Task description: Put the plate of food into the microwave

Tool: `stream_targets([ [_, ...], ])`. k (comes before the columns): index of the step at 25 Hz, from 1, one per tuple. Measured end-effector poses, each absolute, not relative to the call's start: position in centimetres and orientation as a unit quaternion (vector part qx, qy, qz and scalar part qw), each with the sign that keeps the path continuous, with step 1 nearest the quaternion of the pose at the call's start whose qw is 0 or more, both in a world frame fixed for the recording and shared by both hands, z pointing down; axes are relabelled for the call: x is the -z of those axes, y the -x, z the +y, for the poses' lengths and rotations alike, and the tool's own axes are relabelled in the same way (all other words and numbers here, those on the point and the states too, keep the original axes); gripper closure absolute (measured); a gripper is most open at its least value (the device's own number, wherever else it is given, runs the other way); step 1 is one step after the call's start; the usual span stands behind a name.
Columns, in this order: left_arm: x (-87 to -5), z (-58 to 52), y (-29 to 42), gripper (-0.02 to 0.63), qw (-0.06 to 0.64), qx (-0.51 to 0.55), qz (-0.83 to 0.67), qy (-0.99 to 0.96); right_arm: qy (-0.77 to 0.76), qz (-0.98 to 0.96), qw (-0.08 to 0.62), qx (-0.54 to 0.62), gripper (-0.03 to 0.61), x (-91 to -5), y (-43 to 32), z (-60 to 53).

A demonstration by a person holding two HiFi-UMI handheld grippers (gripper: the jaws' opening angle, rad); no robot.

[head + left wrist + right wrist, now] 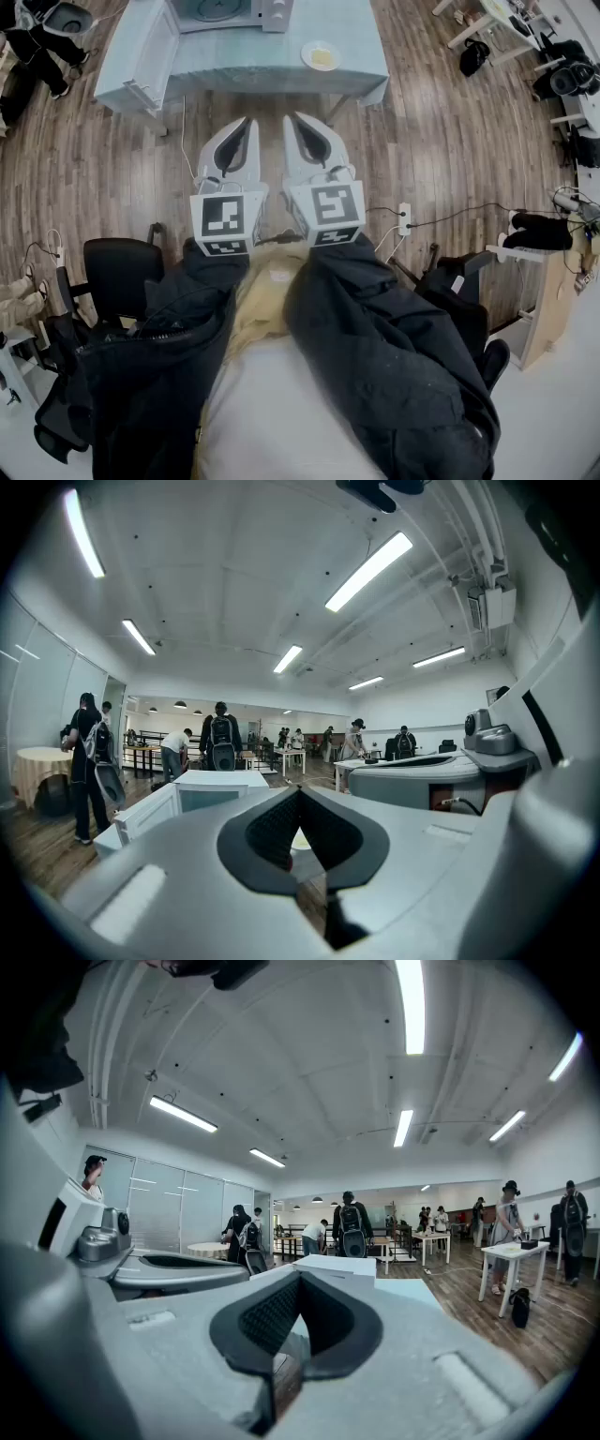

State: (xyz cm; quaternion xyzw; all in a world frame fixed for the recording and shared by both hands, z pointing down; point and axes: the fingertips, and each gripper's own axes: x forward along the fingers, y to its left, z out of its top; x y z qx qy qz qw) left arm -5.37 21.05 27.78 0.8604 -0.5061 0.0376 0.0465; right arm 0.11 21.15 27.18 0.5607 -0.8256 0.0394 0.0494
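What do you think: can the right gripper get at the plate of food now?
Probably yes, once it moves closer: the right gripper, jaws shut, is short of the table, and the plate sits alone near the front edge, unobstructed.

A big open lab or test hall, not a home. Wood-plank floor [450, 141] runs under everything. High over the jaws hang long strip lights [367, 571] and bare pipes [473, 527]. Far ahead of the jaws stand white tables [514, 1252] with people [352, 1227] wearing backpacks at them, and a glass wall [178, 1208] lies to the left. Just ahead of the jaws, a lone table [356, 37] under a pale blue cloth carries a microwave [277, 14], set up as a station in the open floor. Right of the jaws, cables [450, 214] and a power strip [404, 217] lie loose. Behind and left of the jaws is an office chair [117, 272].
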Motion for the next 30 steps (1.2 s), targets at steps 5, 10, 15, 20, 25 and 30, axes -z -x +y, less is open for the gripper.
stream_targets([
  [5,-27.4,21.0,5.2,0.614,0.044,-0.031,-0.506,-0.861,-0.560,-0.827,0.046,-0.040,0.581,-27.2,0.1,21.3],
  [10,-27.7,21.2,5.9,0.614,0.045,-0.034,-0.508,-0.859,-0.562,-0.825,0.043,-0.040,0.581,-27.4,0.5,21.5],
  [15,-28.5,20.9,7.2,0.614,0.046,-0.040,-0.512,-0.857,-0.568,-0.821,0.048,-0.040,0.580,-28.1,1.2,21.3],
  [20,-29.4,20.2,8.1,0.614,0.057,-0.045,-0.507,-0.859,-0.572,-0.817,0.055,-0.045,0.580,-28.8,2.2,20.8],
  [25,-30.0,19.6,8.4,0.614,0.063,-0.046,-0.499,-0.863,-0.577,-0.813,0.060,-0.046,0.580,-29.2,2.8,20.4],
  [30,-30.5,19.1,8.6,0.614,0.068,-0.046,-0.494,-0.866,-0.582,-0.810,0.059,-0.048,0.580,-29.5,3.0,19.9],
])
